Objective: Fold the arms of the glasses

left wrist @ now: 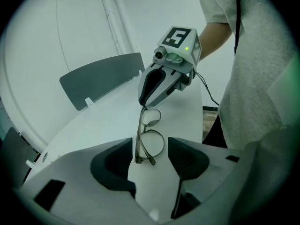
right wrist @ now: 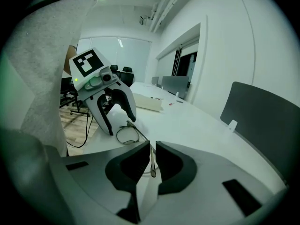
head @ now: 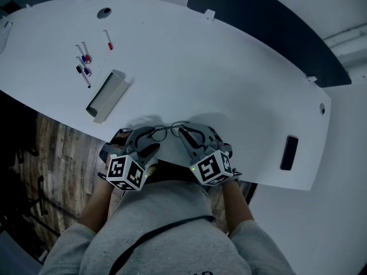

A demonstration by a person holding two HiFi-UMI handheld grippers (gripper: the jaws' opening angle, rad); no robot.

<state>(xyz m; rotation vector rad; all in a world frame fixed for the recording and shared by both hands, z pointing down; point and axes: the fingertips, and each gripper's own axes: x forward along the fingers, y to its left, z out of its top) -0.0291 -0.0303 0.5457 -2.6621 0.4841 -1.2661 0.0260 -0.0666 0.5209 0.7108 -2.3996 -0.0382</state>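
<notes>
A pair of thin-rimmed glasses [head: 170, 131] lies on the white table [head: 218, 79] close to its near edge. My left gripper [head: 148, 140] is open, its two pads standing either side of the near end of the glasses [left wrist: 139, 144] without touching them. My right gripper [head: 186, 134] is shut on the glasses' arm at the other end; in the right gripper view a thin arm [right wrist: 153, 162] runs between the nearly closed pads. From the left gripper view the right gripper [left wrist: 142, 104] meets the far lens. The left gripper [right wrist: 119, 121] straddles the lenses [right wrist: 126, 134].
A grey open box [head: 108, 95] lies at the left of the table, with several markers [head: 84, 63] and a red pen [head: 108, 41] behind it. A black flat object [head: 289, 152] lies at the right. The person's body is right against the near table edge.
</notes>
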